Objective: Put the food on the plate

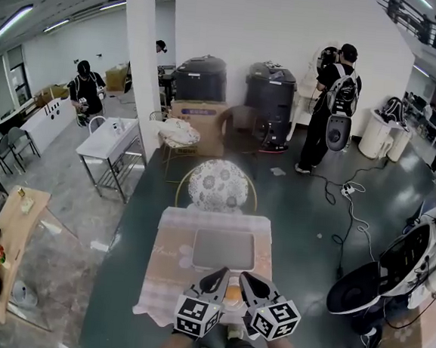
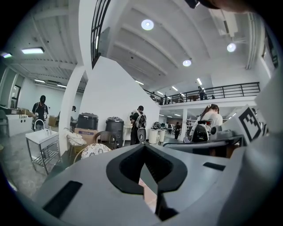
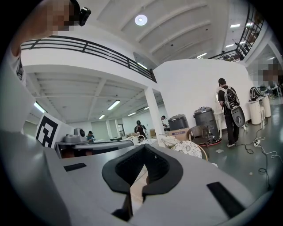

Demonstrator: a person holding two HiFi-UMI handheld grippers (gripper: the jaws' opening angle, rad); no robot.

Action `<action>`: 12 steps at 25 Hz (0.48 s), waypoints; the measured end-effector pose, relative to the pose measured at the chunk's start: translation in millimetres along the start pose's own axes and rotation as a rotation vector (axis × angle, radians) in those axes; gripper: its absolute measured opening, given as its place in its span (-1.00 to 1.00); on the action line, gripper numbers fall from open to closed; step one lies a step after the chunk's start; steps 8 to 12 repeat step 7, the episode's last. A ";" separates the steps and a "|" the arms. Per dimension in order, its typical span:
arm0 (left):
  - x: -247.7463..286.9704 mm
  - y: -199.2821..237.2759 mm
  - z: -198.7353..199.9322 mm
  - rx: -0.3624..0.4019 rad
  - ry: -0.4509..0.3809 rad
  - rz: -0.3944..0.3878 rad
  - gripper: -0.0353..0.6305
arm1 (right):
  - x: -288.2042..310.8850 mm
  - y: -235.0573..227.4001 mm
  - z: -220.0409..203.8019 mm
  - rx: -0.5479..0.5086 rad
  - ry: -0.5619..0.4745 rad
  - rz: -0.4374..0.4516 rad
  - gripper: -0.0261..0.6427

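Head view shows the food (image 1: 232,293), a small tan-orange piece, at the near edge of the cloth-covered table (image 1: 169,256); it lies just short of the grey plate (image 1: 224,250) and not on it. It shows between the left gripper (image 1: 223,273) and the right gripper (image 1: 245,277), which are held side by side over that edge, and each gripper's own view shows its jaws closed tip to tip with nothing between them. Beyond the table stands a chair (image 1: 217,184) with a floral cushion.
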State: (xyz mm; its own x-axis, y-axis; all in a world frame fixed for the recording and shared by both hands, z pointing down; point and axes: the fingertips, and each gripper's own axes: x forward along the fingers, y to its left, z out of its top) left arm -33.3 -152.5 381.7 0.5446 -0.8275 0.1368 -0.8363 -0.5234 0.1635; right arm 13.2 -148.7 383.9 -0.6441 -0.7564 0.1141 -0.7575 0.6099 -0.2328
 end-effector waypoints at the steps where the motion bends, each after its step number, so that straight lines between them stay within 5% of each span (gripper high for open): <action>1: -1.8 1.1 1.0 0.001 -0.002 0.001 -0.88 | 0.5 2.0 1.2 -0.002 -0.002 0.001 -0.88; 12: -8.1 0.7 0.6 -0.009 -0.008 -0.004 -0.88 | -2.6 6.2 0.9 -0.004 0.000 -0.004 -0.88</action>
